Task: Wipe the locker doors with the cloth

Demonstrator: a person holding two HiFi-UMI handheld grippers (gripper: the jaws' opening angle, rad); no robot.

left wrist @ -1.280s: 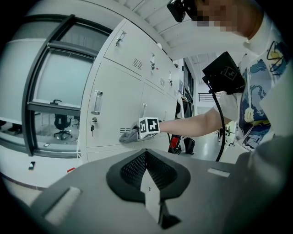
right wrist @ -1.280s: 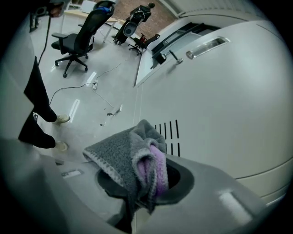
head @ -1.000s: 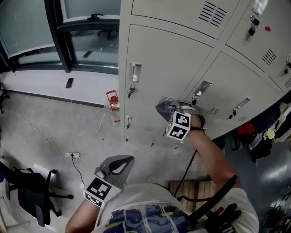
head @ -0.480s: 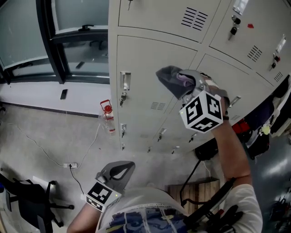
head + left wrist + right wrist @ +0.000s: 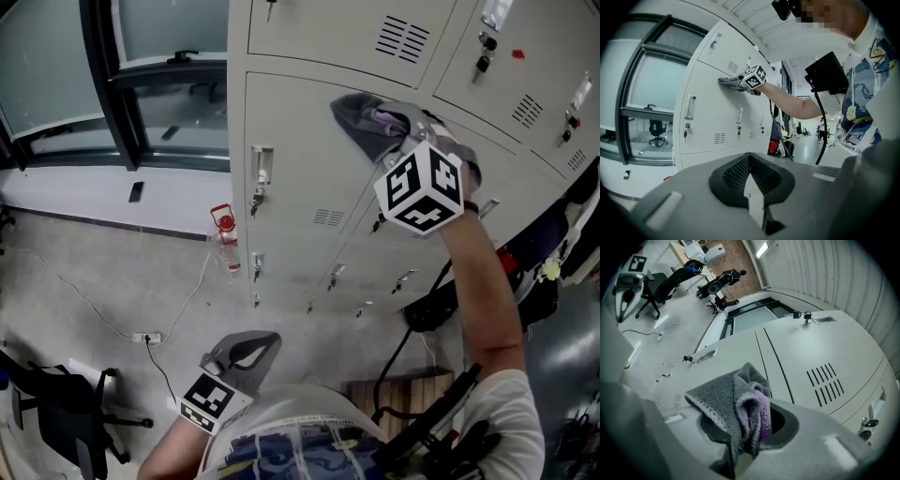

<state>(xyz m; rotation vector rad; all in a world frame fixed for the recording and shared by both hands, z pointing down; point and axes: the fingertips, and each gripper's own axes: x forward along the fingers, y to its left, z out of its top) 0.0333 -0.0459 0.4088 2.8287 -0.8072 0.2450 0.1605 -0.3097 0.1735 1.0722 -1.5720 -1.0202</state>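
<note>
A grey cloth [image 5: 367, 124] with a purple inner fold is pinched in my right gripper [image 5: 401, 141], which is shut on it and presses it against the top of a beige locker door [image 5: 300, 187]. In the right gripper view the cloth [image 5: 740, 411] bulges out of the jaws toward the locker door [image 5: 797, 362]. My left gripper [image 5: 239, 354] hangs low by my body, shut, with nothing in it. The left gripper view shows its closed jaws [image 5: 752, 187] and, far off, the cloth [image 5: 731, 80] on the lockers.
The locker bank [image 5: 469, 84] has latches with keys [image 5: 261, 178] and vent slots. A red-capped bottle [image 5: 225, 234] stands on the floor by the locker base. A cable and power strip [image 5: 142, 337] lie on the floor, and an office chair [image 5: 56, 408] stands at lower left.
My right gripper has carried the cloth up the locker face from the lower doors to the top of the middle door. The left gripper has stayed put.
</note>
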